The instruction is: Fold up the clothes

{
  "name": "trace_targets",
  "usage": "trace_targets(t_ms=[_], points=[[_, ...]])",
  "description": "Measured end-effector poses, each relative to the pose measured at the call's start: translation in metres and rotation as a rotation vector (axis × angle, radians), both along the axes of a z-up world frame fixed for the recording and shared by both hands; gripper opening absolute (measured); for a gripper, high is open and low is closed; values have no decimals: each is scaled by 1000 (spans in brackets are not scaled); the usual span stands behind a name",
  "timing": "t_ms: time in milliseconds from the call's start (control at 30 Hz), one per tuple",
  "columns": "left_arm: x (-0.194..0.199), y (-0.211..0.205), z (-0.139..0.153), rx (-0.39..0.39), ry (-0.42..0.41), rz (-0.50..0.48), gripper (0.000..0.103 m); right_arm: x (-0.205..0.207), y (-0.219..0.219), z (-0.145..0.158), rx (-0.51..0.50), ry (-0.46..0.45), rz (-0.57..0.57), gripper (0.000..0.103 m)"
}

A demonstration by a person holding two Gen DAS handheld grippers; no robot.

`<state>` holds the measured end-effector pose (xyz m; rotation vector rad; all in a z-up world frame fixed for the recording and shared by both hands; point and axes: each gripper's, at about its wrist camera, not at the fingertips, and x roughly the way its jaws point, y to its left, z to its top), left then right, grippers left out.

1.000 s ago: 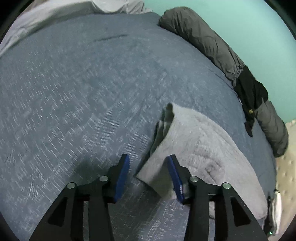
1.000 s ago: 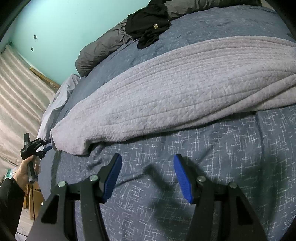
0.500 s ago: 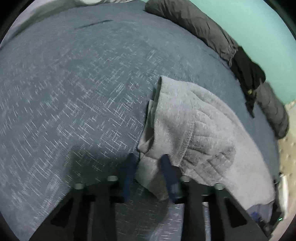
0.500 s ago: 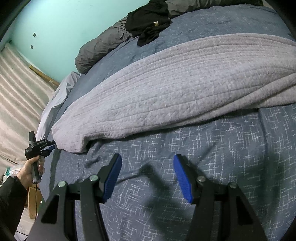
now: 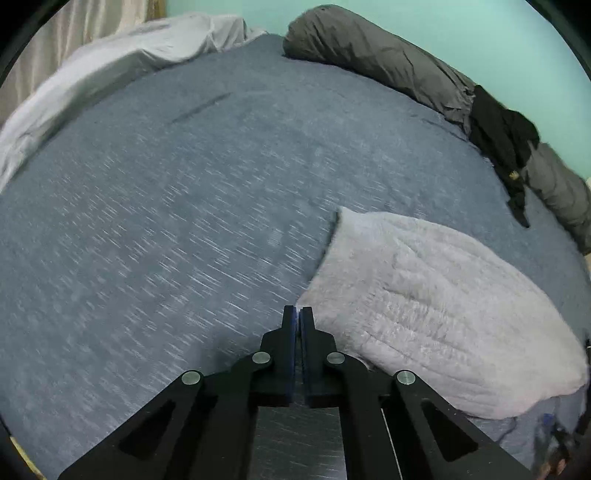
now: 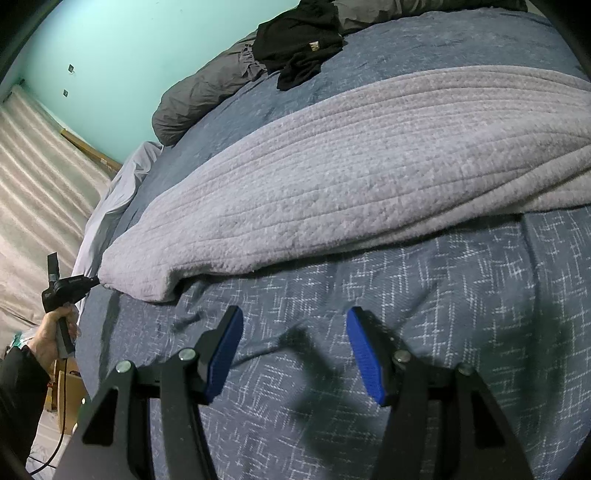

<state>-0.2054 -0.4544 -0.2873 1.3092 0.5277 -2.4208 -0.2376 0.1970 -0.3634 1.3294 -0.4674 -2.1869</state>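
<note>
Teal walls [image 5: 443, 22] enclose the bed [image 5: 184, 221], whose blue-grey cover with a white crosshatch pattern serves as the working surface. A dark grey rolled duvet [image 5: 388, 66] is laid along the far edge against the wall, with a black garment [image 6: 299, 40] draped over it; pale sheets [image 5: 110, 70] are bunched at one far corner. The grey quilted garment [image 6: 351, 177] is spread flat as a long band across the bed, on the side nearer the person. The step in hand is judged to be the first pick-up of a corner for a fold. The jaws of the left hand-held gripper [image 5: 297, 317] have just been closing and are now brought fully together at the near corner of the garment; in the right wrist view its tip [image 6: 92, 282] is seen touching that corner, but whether fabric is actually pinched cannot be told, since no cloth shows between the pads. The right hand-held gripper [image 6: 295, 347] is held part open and empty above bare cover, just short of the garment's long near edge [image 6: 332, 254]. The next move is judged to call for a confirmed grip at the left corner and a matching grip by the right along the same edge. Ample open cover is available beyond the garment for carrying the edge over; the duvet and black garment at the far side are to be kept clear.
</note>
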Motion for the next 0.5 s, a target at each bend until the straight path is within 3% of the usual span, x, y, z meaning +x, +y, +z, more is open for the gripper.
trace_targets(t_ms=[67,200,367,500], points=[[-1,-1,-7,43,-9,-13,2,-1,1,-1,-2,-3,-2,59],[3,8,-11,50,16,-47,3,-1,2,-1,-5,-6,-4,59],[17,6,-21,114,12,-25,14,0,1,-1,-4,-5,-1,59],[21,17,-25,118,23,-58,21,1,0,-2,-2,-6,4,59]])
